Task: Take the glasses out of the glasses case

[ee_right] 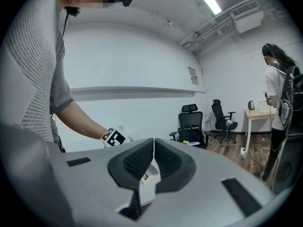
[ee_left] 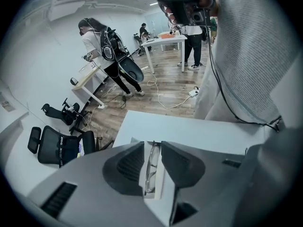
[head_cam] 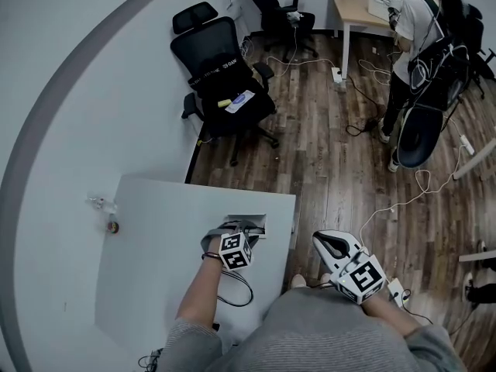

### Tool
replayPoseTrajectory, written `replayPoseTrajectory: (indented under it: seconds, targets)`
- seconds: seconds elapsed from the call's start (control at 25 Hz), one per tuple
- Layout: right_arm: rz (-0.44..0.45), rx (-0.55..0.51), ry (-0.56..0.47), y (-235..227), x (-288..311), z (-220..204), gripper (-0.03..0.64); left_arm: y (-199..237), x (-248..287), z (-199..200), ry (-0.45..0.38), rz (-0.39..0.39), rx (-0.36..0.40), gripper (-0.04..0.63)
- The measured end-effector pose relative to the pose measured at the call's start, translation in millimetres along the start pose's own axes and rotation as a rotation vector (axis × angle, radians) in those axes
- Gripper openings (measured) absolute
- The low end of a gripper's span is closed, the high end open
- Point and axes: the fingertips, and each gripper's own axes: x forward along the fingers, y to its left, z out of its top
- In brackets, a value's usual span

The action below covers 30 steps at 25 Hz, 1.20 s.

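Observation:
At the far edge of the white table point(head_cam: 155, 270) lies the open white glasses case point(head_cam: 253, 222). My left gripper point(head_cam: 245, 228) is down on it. In the left gripper view the case point(ee_left: 160, 186) fills the narrow gap between the two dark jaws of the left gripper point(ee_left: 152, 145), which press on its walls. The thin-framed glasses point(ee_left: 151, 167) lie inside it. My right gripper point(head_cam: 320, 241) hangs off the table's right side, above my lap and the floor. The jaws of the right gripper point(ee_right: 154, 143) meet at the tips with nothing between them.
A small round object point(head_cam: 113, 226) and a clear item point(head_cam: 99, 202) sit at the table's left. A black cable point(head_cam: 242, 289) loops behind my left hand. Black office chairs point(head_cam: 225, 76) stand beyond the table. A person point(head_cam: 422, 45) stands at the back right among floor cables point(head_cam: 403, 204).

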Motion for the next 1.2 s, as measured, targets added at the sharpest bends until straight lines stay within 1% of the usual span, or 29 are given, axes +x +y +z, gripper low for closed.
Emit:
replayPoseTrajectory:
  seconds: [0.12,0.24,0.28,0.44,0.64,0.8,0.96,1.2]
  targets:
    - [-0.012,0.0,0.009,0,-2,-2,0.014,-2,12,-6,0.03,-0.013,0.03,0.118]
    - [-0.041,0.0,0.038,-2,-2,1,0.014,-1,23,-14,0.063,-0.023,0.058,0.118]
    - [-0.038,-0.004,0.045,0,-3,0,0.014,0,26,-17,0.073,-0.025,0.063,0.118]
    - [0.018,-0.022,0.049,10,-6,-10,0.014,-1,36,-25,0.1,-0.049,0.05,0.118]
    - [0.004,-0.022,0.055,9,-7,-12,0.014,-3,46,-35,0.121,-0.091,0.043,0.117]
    - [-0.008,-0.015,0.061,7,-9,-13,0.014,-3,49,-36,0.127,-0.104,0.04,0.117]
    - [-0.018,-0.012,0.067,6,-13,-17,0.014,-5,54,-34,0.13,-0.114,0.048,0.103]
    - [-0.023,-0.009,0.078,5,-11,-14,0.014,-3,59,-36,0.155,-0.147,0.066,0.103]
